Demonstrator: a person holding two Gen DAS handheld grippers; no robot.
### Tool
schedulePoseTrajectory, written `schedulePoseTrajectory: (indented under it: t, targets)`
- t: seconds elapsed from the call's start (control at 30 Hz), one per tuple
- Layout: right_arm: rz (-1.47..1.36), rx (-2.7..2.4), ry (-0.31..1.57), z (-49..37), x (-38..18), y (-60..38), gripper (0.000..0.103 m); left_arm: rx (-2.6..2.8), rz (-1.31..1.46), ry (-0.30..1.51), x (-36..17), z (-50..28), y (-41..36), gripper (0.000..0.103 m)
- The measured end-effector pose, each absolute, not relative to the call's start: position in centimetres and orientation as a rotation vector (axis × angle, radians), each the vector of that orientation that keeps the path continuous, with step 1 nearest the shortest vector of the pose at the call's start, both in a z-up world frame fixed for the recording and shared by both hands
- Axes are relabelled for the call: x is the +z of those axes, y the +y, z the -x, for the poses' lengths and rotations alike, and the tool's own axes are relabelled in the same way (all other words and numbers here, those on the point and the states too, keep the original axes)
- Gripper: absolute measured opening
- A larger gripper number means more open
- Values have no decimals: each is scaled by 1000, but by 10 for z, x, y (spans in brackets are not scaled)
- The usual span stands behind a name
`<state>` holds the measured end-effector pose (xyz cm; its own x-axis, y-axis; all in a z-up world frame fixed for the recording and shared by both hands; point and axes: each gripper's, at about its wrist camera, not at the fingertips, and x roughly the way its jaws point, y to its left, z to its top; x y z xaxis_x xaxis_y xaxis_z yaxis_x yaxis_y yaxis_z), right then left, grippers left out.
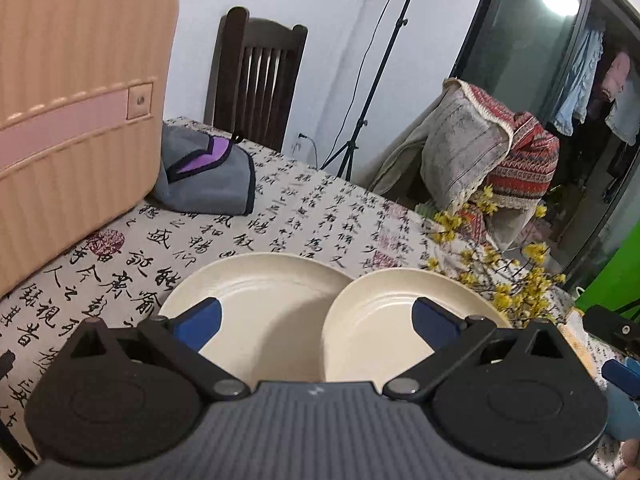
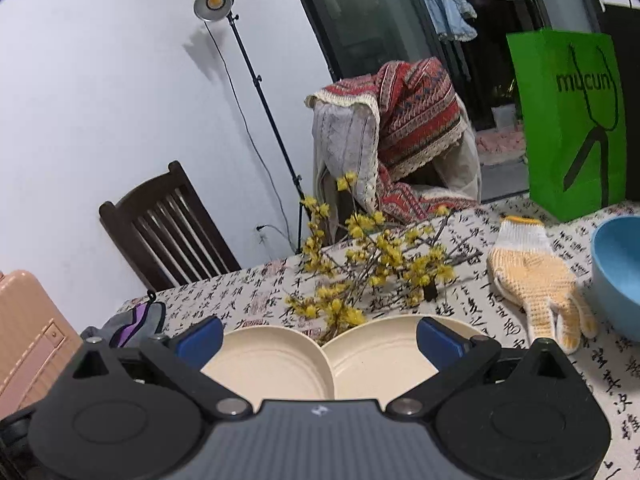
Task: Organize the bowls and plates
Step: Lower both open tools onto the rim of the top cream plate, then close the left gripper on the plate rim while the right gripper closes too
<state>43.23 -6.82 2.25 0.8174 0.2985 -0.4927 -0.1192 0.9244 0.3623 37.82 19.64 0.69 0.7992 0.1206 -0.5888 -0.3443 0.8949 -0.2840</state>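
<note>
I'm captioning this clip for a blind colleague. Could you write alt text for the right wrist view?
The open right gripper hovers over two cream plates lying side by side on a calligraphy tablecloth. Behind them lie yellow flowers; to the right, a knitted glove and a blue bowl.

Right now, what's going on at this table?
Both grippers, left and right, hang open above two cream plates, holding nothing. The right plate overlaps the left plate on the tablecloth. A blue bowl sits off to the right, past a glove. Nothing looks stacked yet.
</note>
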Motion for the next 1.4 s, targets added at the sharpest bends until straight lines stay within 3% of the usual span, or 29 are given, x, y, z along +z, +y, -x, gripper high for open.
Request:
schedulePoseTrajectory:
  t: [0.6,1.13,1.4]
  targets:
    - [-312,317,609,-456,-25,-73,101,188,391,606,-24,-391,189,103]
    - [-330,373,633,-465,-47,-73,75,149,435,598,-36,-394,189,94]
    - [-323,369,572,-460,-48,-72,73,148,416,563,-35,-392,184,91]
